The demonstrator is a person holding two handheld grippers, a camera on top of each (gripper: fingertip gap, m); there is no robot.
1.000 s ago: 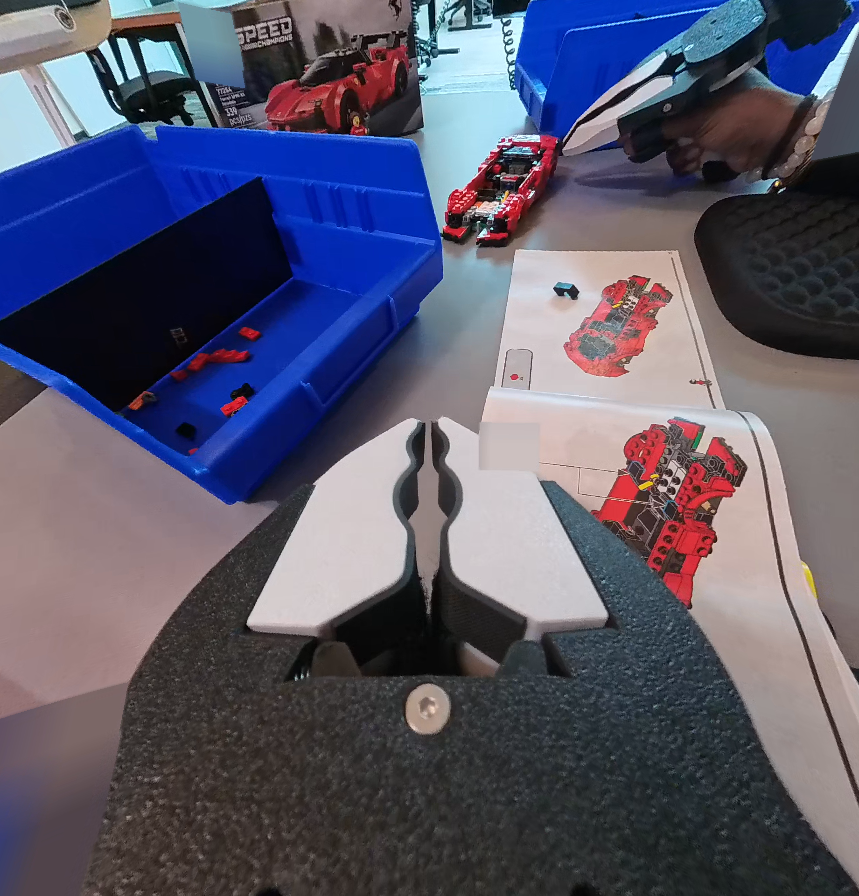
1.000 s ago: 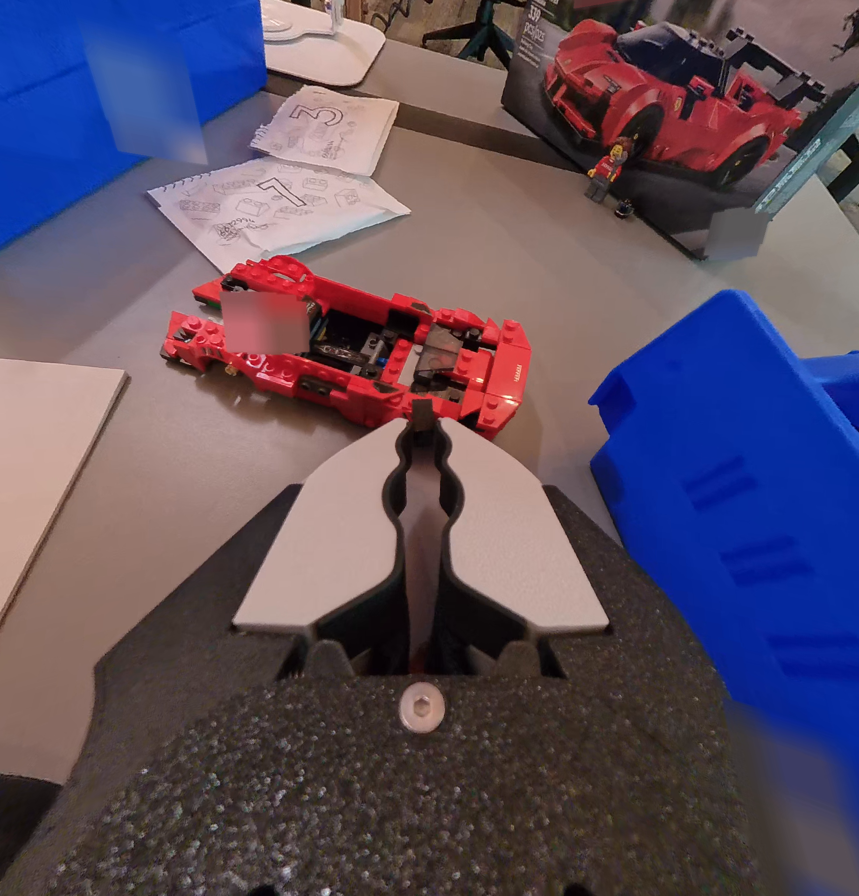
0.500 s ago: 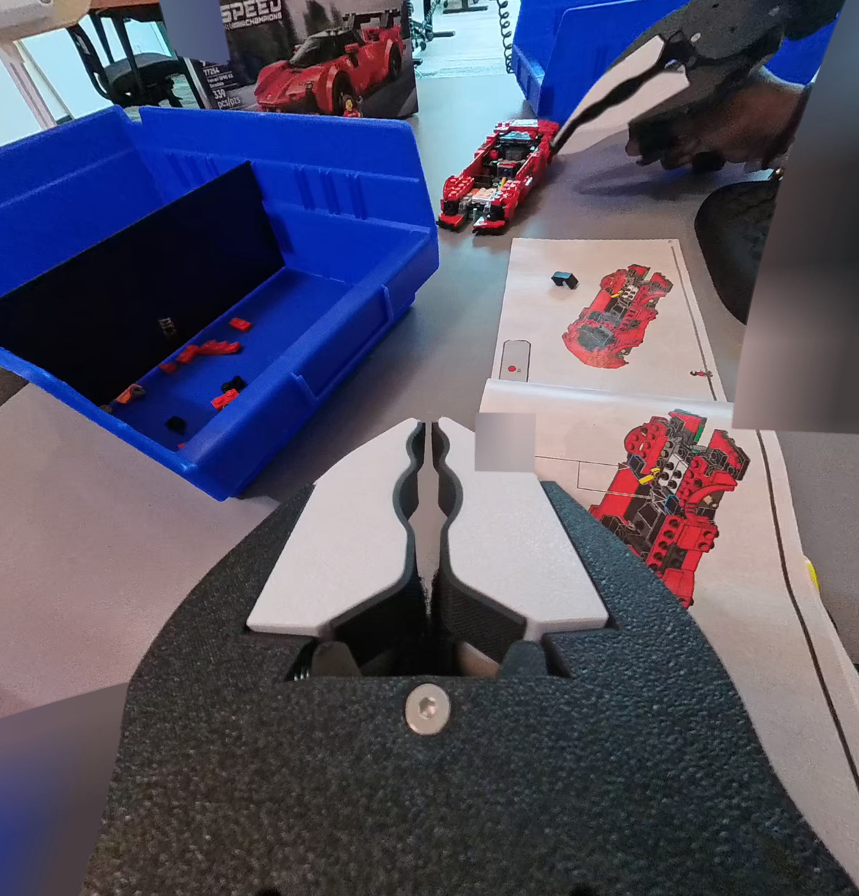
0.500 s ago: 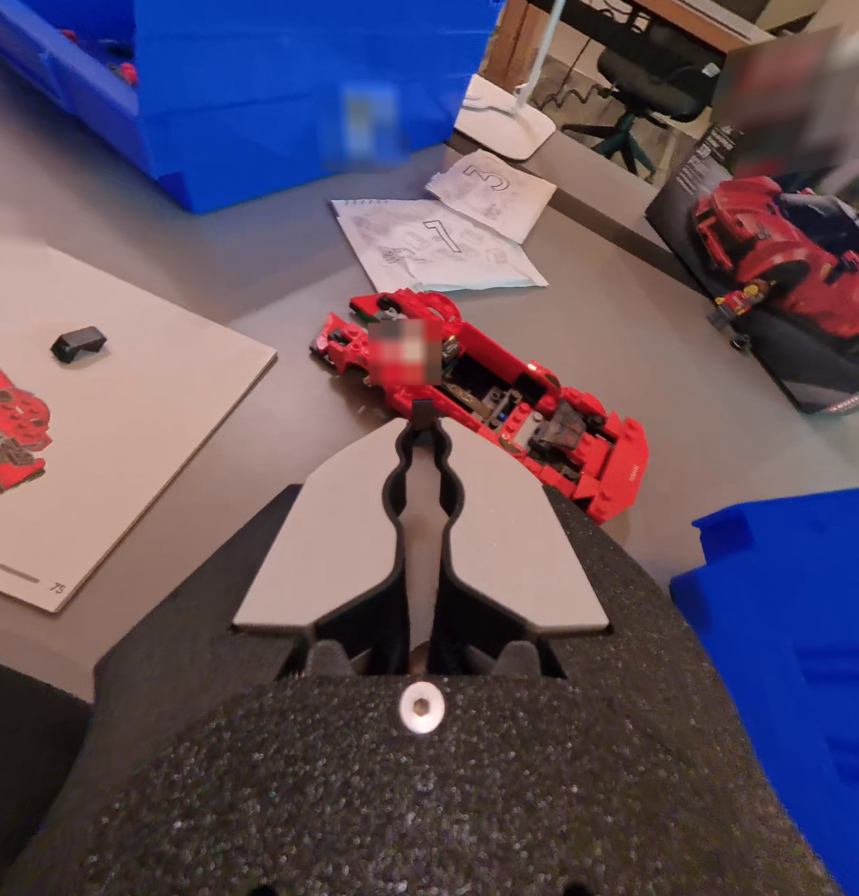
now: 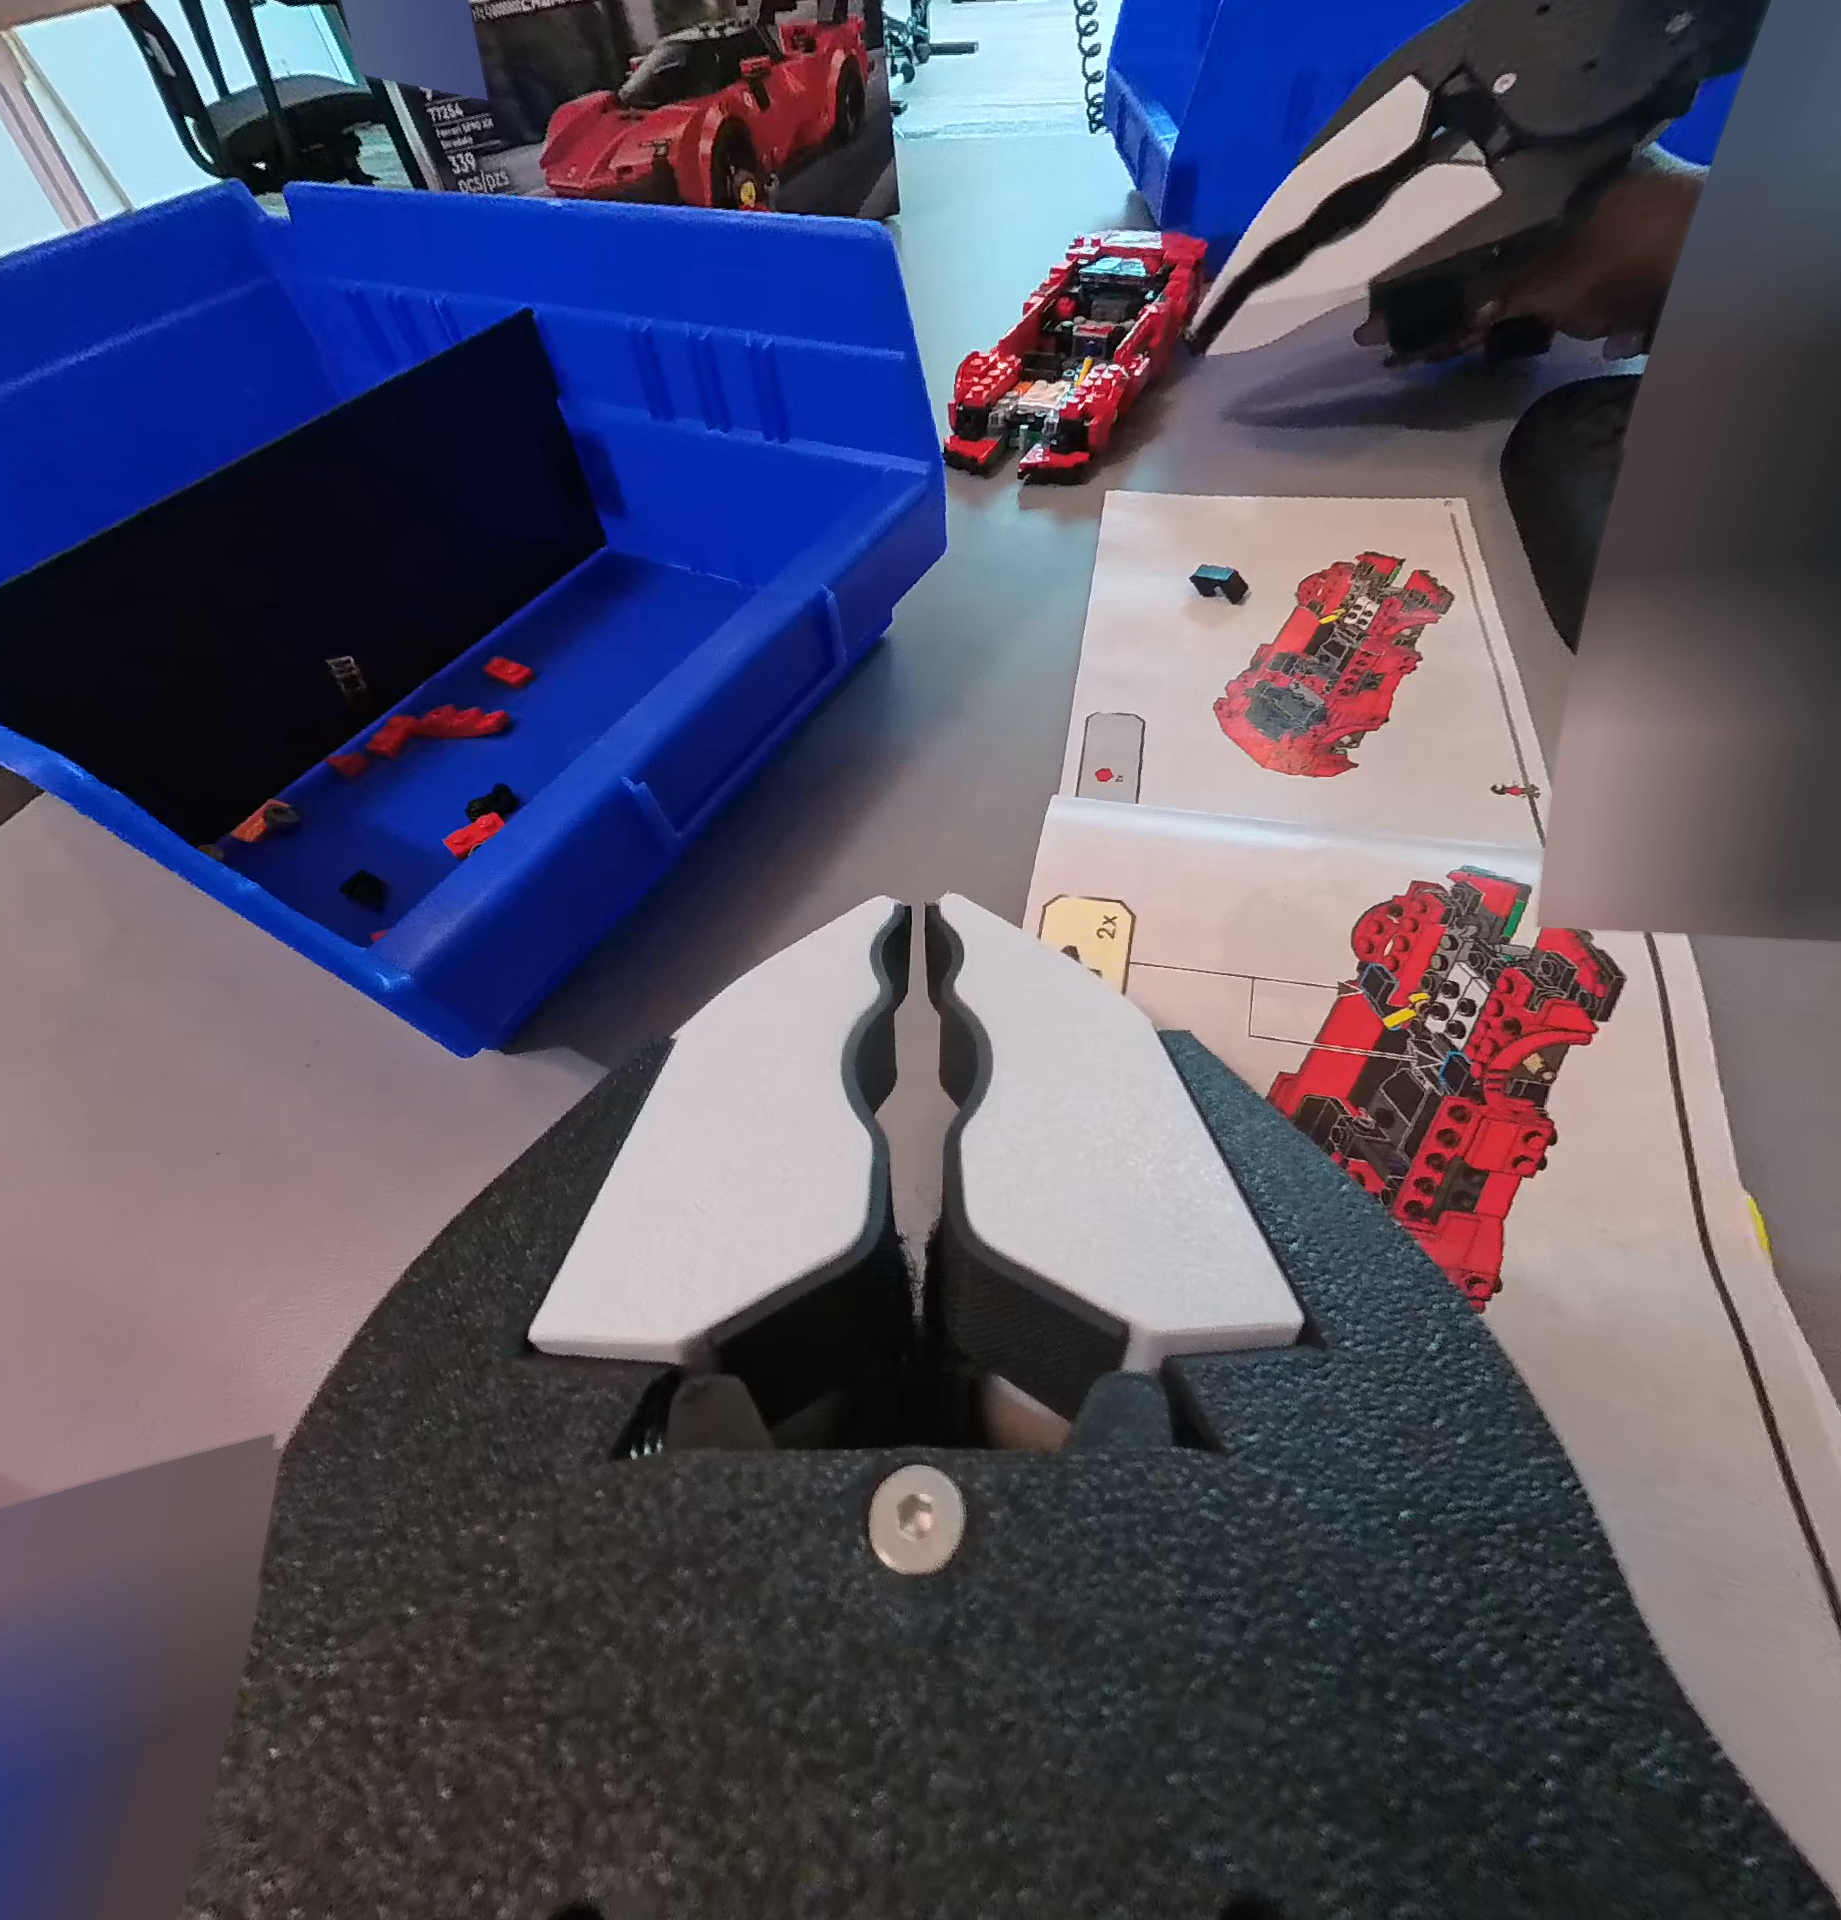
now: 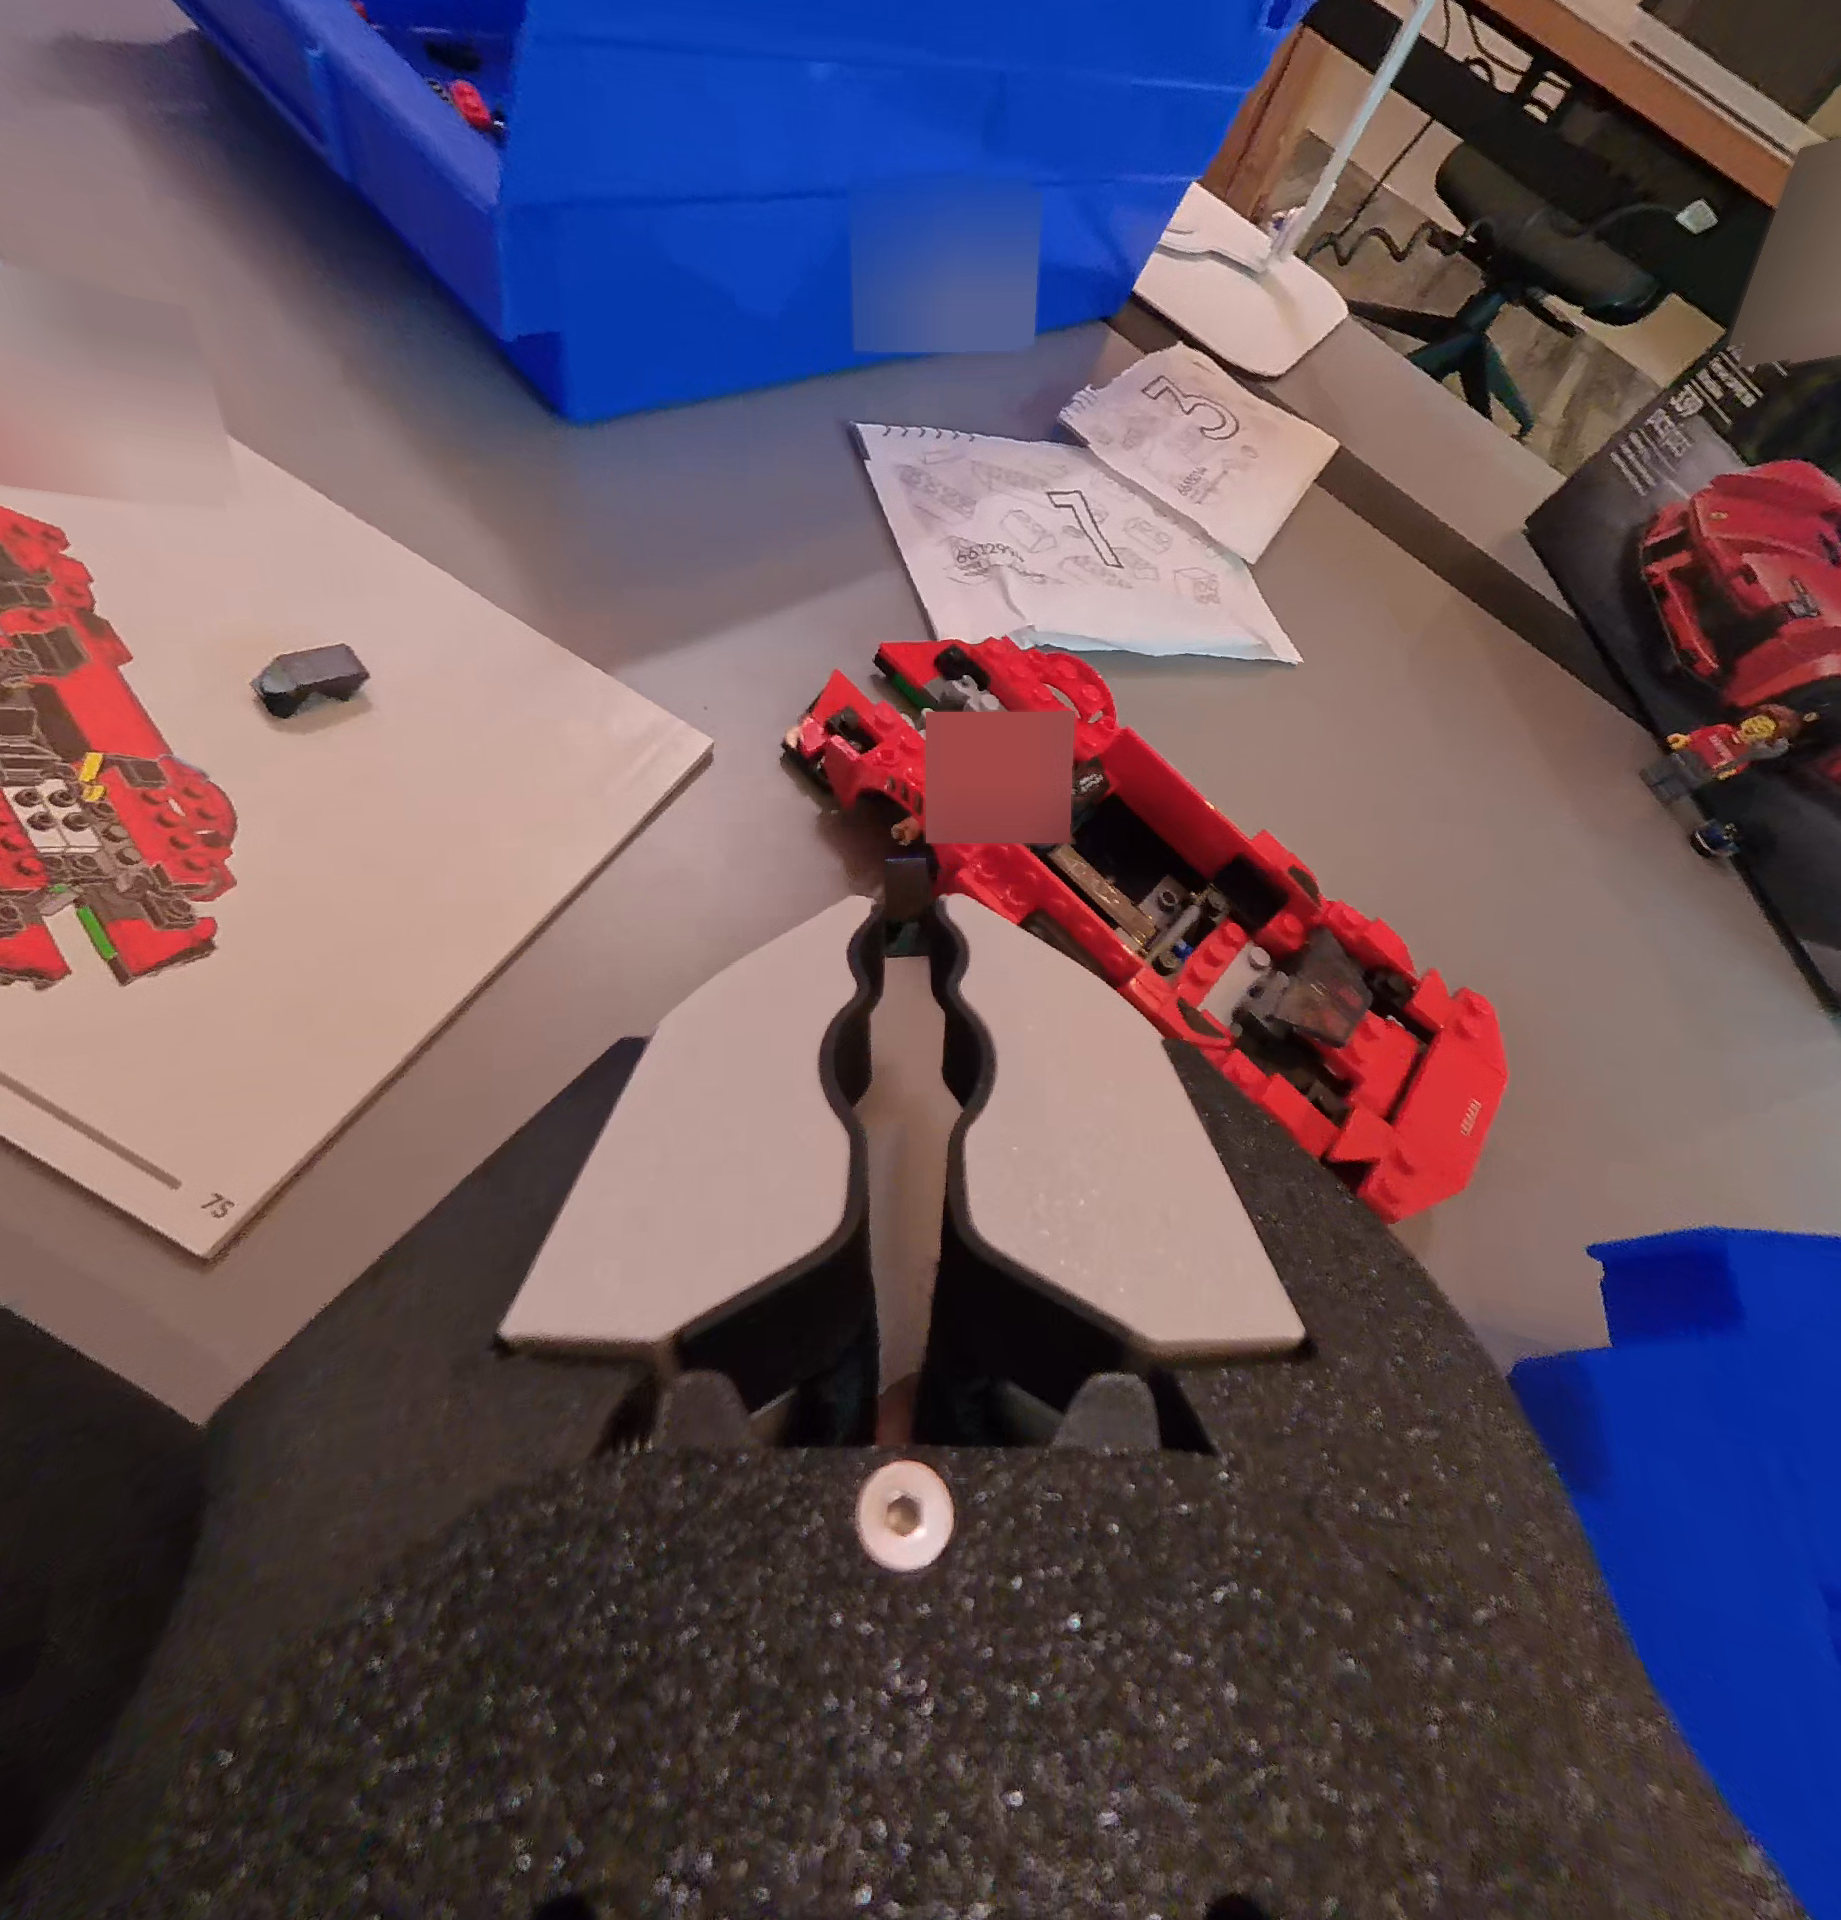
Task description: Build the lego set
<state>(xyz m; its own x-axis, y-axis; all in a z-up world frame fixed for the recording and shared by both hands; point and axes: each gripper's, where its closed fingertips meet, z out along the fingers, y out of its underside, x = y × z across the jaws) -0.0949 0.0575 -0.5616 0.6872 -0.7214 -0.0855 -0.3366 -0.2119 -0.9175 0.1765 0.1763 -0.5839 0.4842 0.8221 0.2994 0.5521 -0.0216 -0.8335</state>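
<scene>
Here the right claw (image 6: 908,914) pinches a small dark brick (image 6: 905,885), just before the red car (image 6: 1155,914) at frame centre. The brick's lower part is hidden between the fingertips.

Desk surface (image 5: 168,1195): grey, bare at the near left in the left wrist view.
Office chair (image 6: 1539,239): black, stood beyond the desk edge in the right wrist view.
Second office chair (image 5: 261,104): black, stood behind the desk at the top left of the left wrist view.
Lamp base (image 6: 1243,296): white, flat, rested at the far desk edge.
Coiled cable (image 5: 1092,52): black, hung at the top of the left wrist view.
Textured pad (image 5: 1560,488): black, lay at the right, partly hidden by a blurred patch.
</scene>
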